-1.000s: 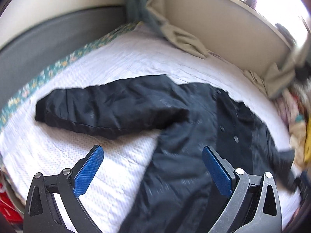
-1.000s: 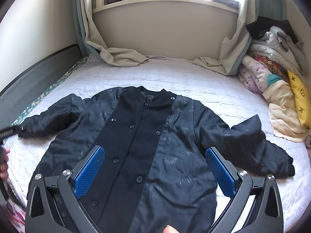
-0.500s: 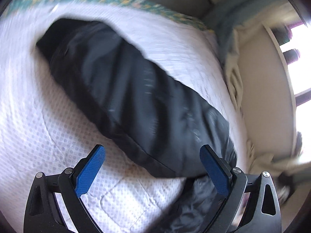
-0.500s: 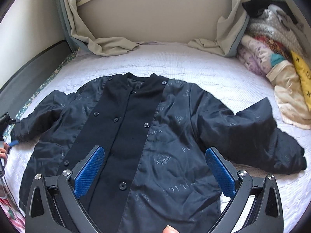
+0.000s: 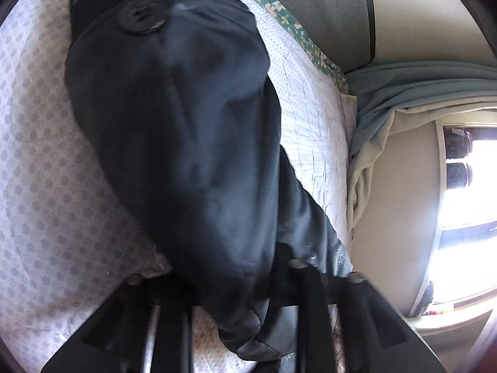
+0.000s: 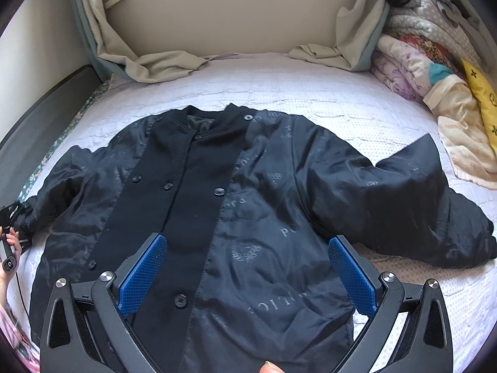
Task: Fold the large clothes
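Observation:
A large black jacket (image 6: 236, 205) lies spread face up on the white bedspread (image 6: 310, 93), both sleeves out to the sides. My right gripper (image 6: 247, 273) is open and empty, hovering above the jacket's lower front. My left gripper (image 5: 239, 307) is at the left sleeve's cuff end (image 6: 29, 214), shut on the sleeve (image 5: 174, 130); the sleeve cloth drapes over its fingers and hides the pads. In the left wrist view the sleeve fills the middle, with a black button (image 5: 143, 18) near the top.
A stack of folded blankets and clothes (image 6: 435, 62) sits at the bed's right. Beige curtains (image 6: 161, 62) pool on the bed under the window sill. A grey bed frame (image 6: 37, 118) with a floral edge runs along the left.
My left gripper has swung down onto the left sleeve and closed on it. My right gripper moved a little closer over the jacket front.

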A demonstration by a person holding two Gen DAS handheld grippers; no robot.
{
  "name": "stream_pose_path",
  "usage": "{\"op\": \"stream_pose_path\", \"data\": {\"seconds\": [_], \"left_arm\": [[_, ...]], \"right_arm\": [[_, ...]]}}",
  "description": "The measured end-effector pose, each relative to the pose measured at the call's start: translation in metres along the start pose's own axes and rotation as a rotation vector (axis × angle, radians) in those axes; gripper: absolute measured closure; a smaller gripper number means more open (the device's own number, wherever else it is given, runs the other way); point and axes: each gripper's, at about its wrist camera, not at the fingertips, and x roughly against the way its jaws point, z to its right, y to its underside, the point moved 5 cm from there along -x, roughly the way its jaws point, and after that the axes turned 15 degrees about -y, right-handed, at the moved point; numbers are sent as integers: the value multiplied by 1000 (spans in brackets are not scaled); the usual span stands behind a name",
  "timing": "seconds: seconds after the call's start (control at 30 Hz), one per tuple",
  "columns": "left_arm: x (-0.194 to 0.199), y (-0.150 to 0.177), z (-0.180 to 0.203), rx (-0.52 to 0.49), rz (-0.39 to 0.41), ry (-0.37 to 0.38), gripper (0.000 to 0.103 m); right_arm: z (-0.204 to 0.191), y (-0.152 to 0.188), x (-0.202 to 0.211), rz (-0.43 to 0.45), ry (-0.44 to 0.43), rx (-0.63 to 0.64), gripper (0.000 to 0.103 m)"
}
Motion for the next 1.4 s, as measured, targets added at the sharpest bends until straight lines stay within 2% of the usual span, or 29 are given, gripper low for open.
{"op": "stream_pose_path", "data": {"seconds": [0.13,0.23,0.33,0.5,0.6,0.67,0.8,0.9,0.93,1.0,1.03,1.07,1.13,1.2,1.33,1.4], "left_arm": [[27,6,27,-122,118,-54,88],[64,23,69,-294,255,-99,88],[93,54,109,-471,383,-148,88],[128,147,177,-782,543,-123,88],[121,202,209,-937,587,-125,87],[109,250,225,-1069,600,-130,86],[65,343,227,-1323,559,-164,84],[33,389,217,-1451,486,-200,81],[23,405,210,-1492,449,-216,74],[5,431,198,-1550,375,-235,51],[-1,440,193,-1569,356,-246,34],[-5,448,184,-1588,340,-257,25],[-6,460,170,-1626,300,-264,19],[-6,464,164,-1633,256,-269,18],[8,459,146,-1556,82,-254,15],[14,454,136,-1517,31,-245,13]], "right_arm": [[6,-1,-1,-1,12,-18,0],[7,-5,2,6,15,-22,0],[7,-7,7,15,16,-28,0],[13,-11,17,39,22,-52,0],[17,-13,21,52,29,-72,0],[20,-14,24,60,38,-76,0],[25,-17,29,77,58,-76,0],[32,-18,32,79,54,-96,0],[35,-19,33,79,50,-105,0],[40,-19,34,72,45,-120,0],[41,-18,33,69,45,-124,0],[44,-17,32,57,40,-131,0],[46,-13,26,19,16,-146,0],[48,-7,18,-28,-5,-159,0],[46,10,-2,-127,10,-139,0],[44,20,-14,-181,5,-130,0]]}}
